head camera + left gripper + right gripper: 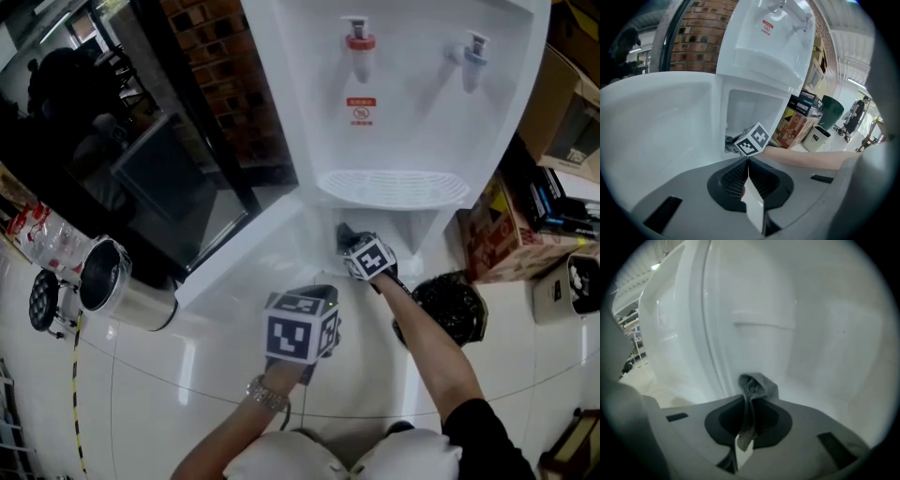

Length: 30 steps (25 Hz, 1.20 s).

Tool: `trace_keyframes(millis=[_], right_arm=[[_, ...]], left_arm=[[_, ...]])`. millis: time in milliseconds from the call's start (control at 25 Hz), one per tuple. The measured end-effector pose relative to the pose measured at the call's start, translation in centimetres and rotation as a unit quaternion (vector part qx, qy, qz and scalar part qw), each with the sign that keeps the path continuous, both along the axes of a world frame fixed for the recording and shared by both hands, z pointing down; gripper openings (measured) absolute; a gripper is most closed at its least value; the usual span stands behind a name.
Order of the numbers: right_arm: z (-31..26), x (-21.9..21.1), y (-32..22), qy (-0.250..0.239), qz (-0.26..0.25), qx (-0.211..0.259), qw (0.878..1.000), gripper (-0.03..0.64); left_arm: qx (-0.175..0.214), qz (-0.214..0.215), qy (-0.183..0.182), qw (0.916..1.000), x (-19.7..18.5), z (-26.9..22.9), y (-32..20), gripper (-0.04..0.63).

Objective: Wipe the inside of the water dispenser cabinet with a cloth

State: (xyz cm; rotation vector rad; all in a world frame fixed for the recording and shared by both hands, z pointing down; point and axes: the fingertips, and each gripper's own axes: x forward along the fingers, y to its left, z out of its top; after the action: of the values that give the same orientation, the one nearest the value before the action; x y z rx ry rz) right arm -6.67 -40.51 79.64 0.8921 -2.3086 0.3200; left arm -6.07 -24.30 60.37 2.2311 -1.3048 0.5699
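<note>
Left hand-held gripper (pixel 748 161), nearest the lens, is clenched on nothing. It hangs outside the cabinet (pixel 751 110), apparently to leave the opening beside the open door (pixel 246 246) free. Right hand-held gripper (pixel 750 404) is clamped on the grey cloth (pixel 758 384). A fold stands proud of the jaw tips, presumably so that fabric rather than plastic meets the white inner wall. It reaches into the lower compartment of the water dispenser (pixel 403 103). Contact with the wall cannot be confirmed.
</note>
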Motion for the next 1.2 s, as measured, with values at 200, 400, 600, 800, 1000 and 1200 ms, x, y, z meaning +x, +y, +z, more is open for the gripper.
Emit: trace_keyframes(millis=[200,400,600,800,1000,1200], right_arm=[[1.9,0.9,2.7,0.015,-0.016,-0.056,0.998,0.017],[-1.8,6.5,-1.0,0.003,0.104,-0.024,0.994,0.017],[-2.8,11.1,-3.0,0.026,0.195,0.027,0.98,0.017],[2.1,6.3,1.3,0.012,0.102,-0.073,0.992,0.017],[0.6,1.1,4.6,-0.041,0.018,-0.104,0.994,0.017],[-2.5,8.8,0.9,-0.028,0.17,-0.048,0.984,0.017]], left_arm=[[0.003,0.0,0.001,1.0,0.1,-0.4,0.3,0.002],[0.009,0.003,0.003,1.0,0.4,-1.0,0.4,0.002],[0.012,0.006,0.004,0.9999,0.6,-1.5,0.7,0.002],[0.014,0.011,0.005,0.9998,1.0,-1.7,0.9,0.002],[0.015,0.013,0.005,0.9998,1.2,-2.0,1.2,0.002],[0.018,0.005,0.009,0.9998,0.6,-2.3,1.2,0.002]])
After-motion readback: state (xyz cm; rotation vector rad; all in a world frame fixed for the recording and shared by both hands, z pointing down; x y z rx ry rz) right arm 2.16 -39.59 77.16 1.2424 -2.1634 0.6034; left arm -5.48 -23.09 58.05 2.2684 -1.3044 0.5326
